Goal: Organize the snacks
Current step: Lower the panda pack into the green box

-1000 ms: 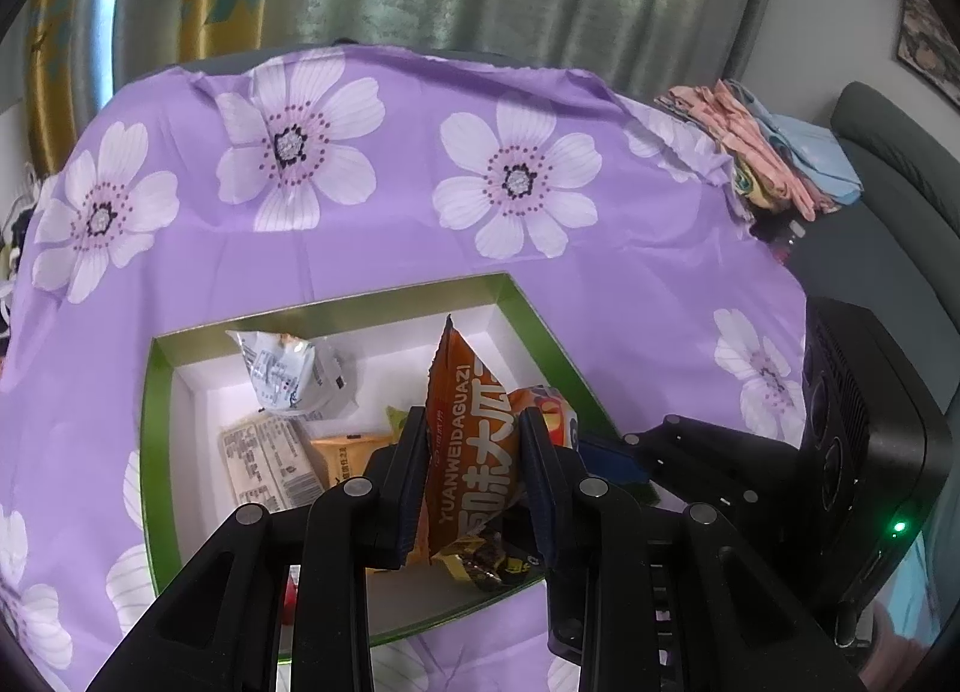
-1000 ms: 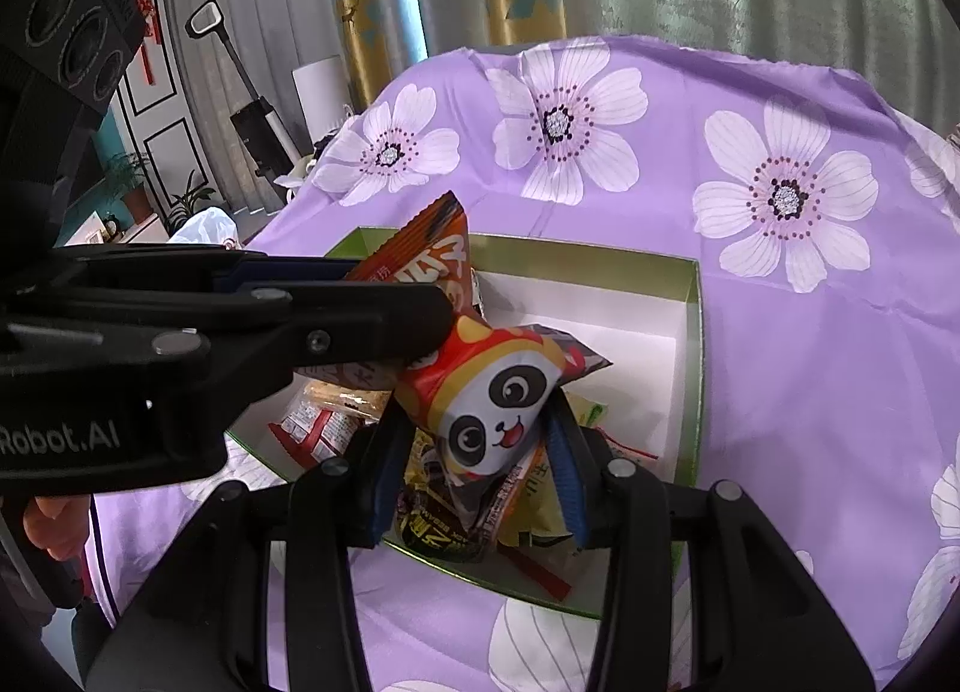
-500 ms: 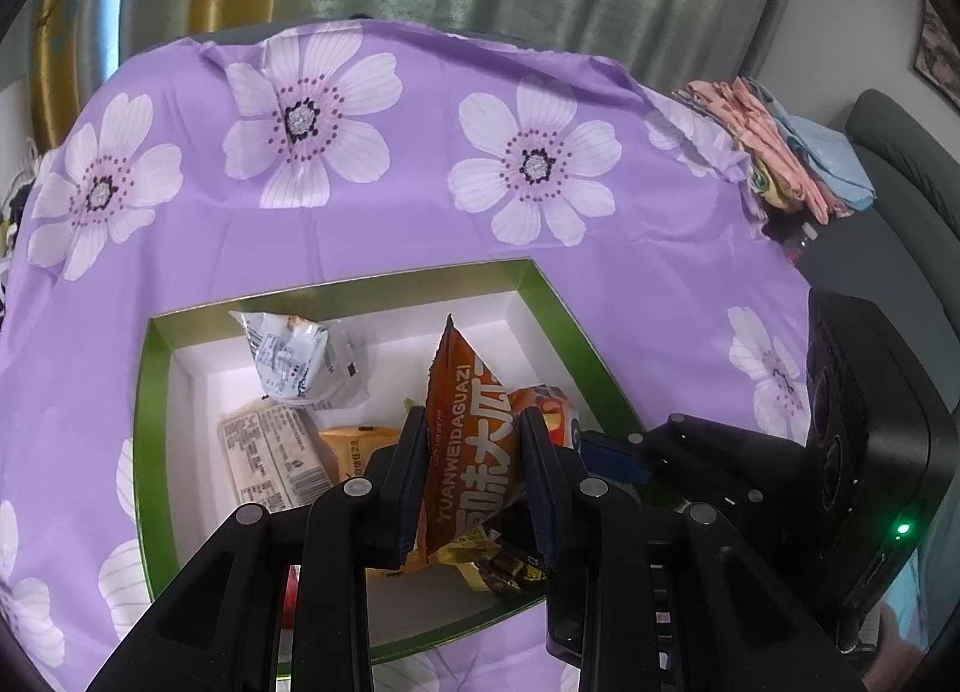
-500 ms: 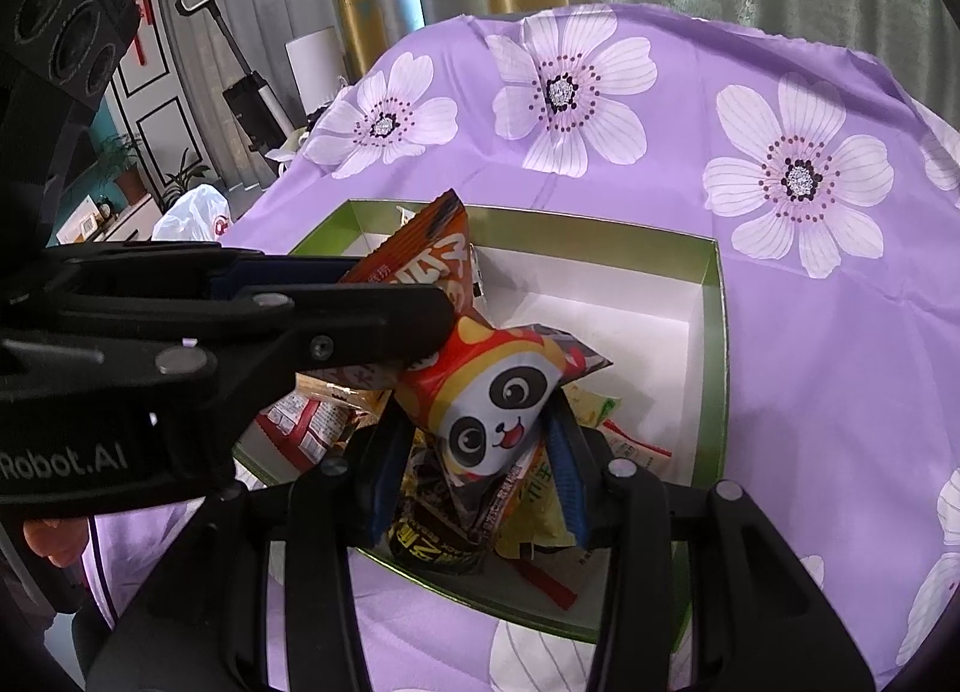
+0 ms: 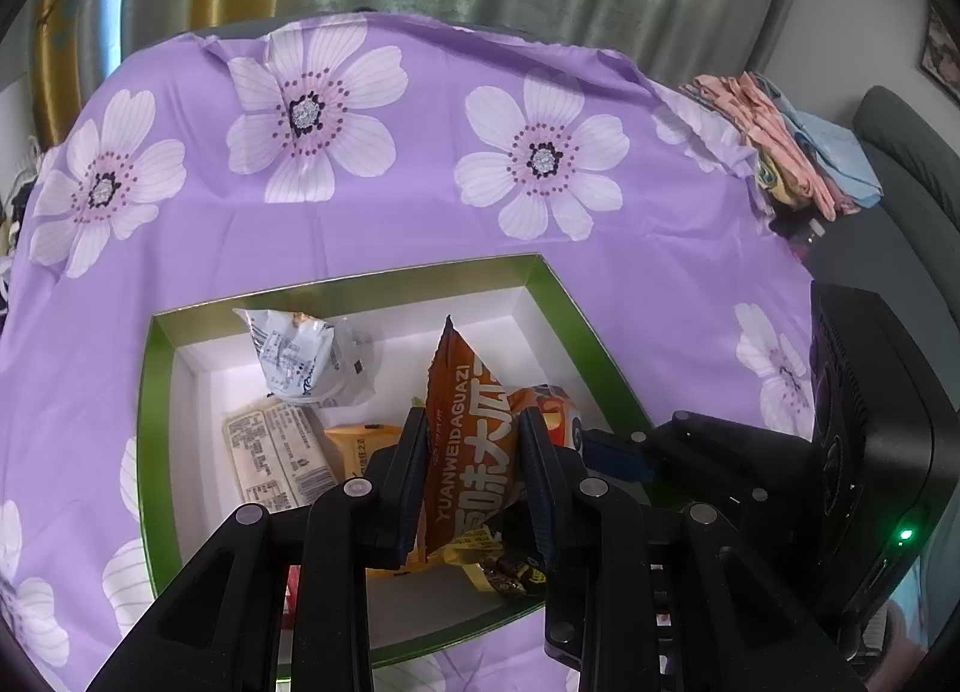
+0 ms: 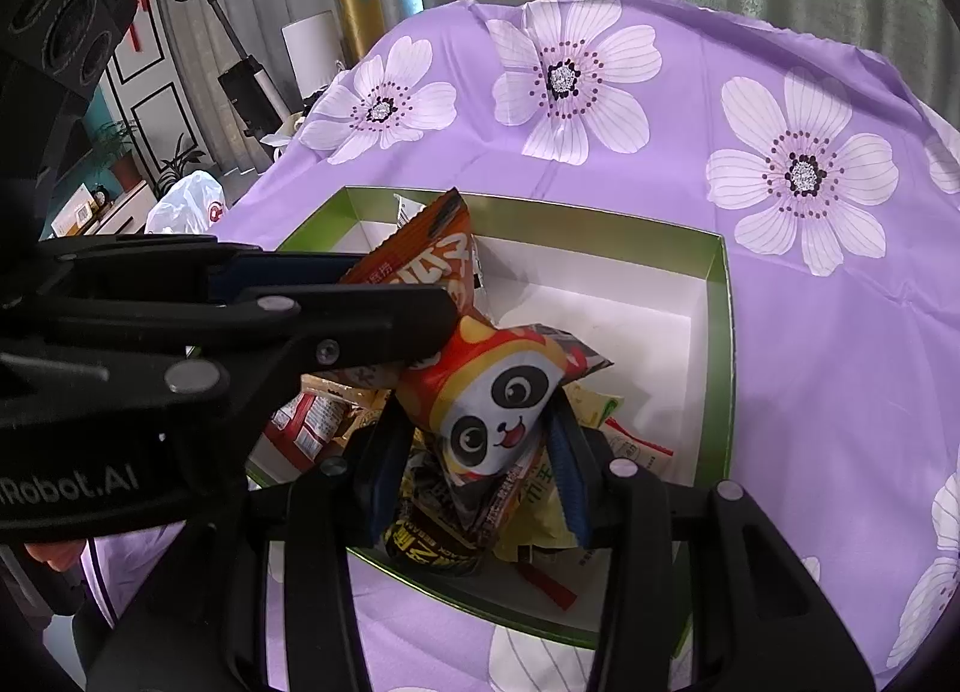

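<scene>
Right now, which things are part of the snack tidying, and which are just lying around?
Part of the job:
- orange seed packet, in the left gripper
- panda packet, in the right gripper
- green box
- white packet and other snacks inside the box

Just lying about:
- flowered purple cloth
- folded clothes
- upright vacuum
- white bag

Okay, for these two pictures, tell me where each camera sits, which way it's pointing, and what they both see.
Left wrist: rides the left gripper, aimed down past its fingers into the green-rimmed white box; the gripper is shut on an orange sunflower-seed packet.
Right wrist: rides the right gripper, angled down into the same box; it grips a red panda-print packet, with the left gripper crossing from the left.
Shared: box, orange packet, purple flowered cloth.
</scene>
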Demonstrator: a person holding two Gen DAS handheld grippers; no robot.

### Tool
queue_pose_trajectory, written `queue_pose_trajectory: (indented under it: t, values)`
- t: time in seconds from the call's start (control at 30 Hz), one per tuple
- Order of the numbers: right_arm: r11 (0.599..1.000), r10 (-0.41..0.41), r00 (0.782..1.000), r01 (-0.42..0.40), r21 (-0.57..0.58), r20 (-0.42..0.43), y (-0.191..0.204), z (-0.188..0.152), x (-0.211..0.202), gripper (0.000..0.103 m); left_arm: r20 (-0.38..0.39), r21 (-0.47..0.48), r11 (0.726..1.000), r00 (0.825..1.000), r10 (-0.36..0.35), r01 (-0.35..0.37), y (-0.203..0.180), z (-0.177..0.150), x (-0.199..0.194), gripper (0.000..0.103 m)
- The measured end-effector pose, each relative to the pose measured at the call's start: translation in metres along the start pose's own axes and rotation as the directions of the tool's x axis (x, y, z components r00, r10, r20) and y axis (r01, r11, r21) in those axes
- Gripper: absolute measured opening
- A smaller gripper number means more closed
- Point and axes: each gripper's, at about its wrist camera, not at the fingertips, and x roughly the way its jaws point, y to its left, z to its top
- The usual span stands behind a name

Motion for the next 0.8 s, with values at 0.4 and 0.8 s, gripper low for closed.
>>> queue_pose_trajectory:
  t: [0.4,0.8]
  values:
    - [1.0,0.002,1.0,-0.002,0.009,-0.02,-0.0012,0.0004,0.0032,0.046,-0.009,-0.003,1.0,1.0,0.007,-0.007,0.0002,0.0007,0.0023,0.03]
    - [1.0,0.002,1.0,-0.001,0.013,-0.028,-0.0014,0.0003,0.0039,0.047,-0.013,-0.006,1.0,1.0,0.014,-0.014,0.0009,0.0007,0.0043,0.03]
